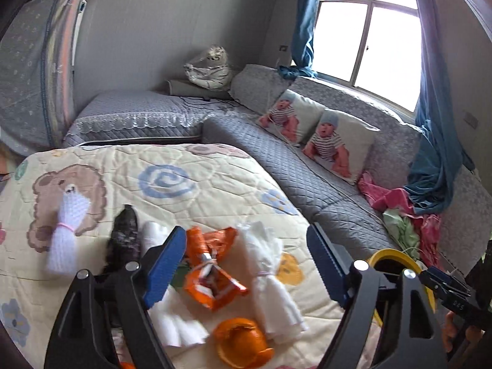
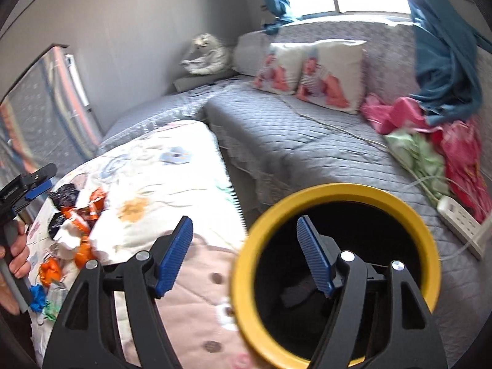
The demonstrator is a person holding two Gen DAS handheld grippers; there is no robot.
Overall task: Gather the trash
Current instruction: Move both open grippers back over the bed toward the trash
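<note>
— What are the two claws doing?

— The left gripper (image 1: pixel 246 264) is angling down over the cream quilt (image 1: pixel 196 181), its blue pads spread wide and pressing on nothing. Seen from the right wrist, a hand (image 2: pixel 13 258) is wrapping its handle at the quilt's left side. The right gripper (image 2: pixel 244 255) is tilting down too, jaws parted and empty — one blue pad is sitting over the quilt, the other inside the mouth of the yellow-rimmed bin (image 2: pixel 335 279).

— Where is the trash lying?

— Right under the left claw: an orange snack wrapper (image 1: pixel 212 273) between the pads but untouched, a bundle of white plastic (image 1: pixel 270 276) just beside it on the right, an orange peel (image 1: pixel 240 341) nearer the camera, a black wrapper (image 1: pixel 123 236) and a white bundle tied with a pink band (image 1: pixel 67 240) to the left.

— And room to move?

— The bin is standing just past the quilt's right edge, against the grey quilted sofa (image 1: pixel 301 172). Beyond the trash the quilt is lying bare up to its far edge. Farther back, two baby-print cushions (image 1: pixel 319 135) are leaning on the sofa back, with pink cloth (image 1: pixel 396 200) and blue curtains (image 1: pixel 436 153) under the window (image 1: pixel 366 21).
</note>
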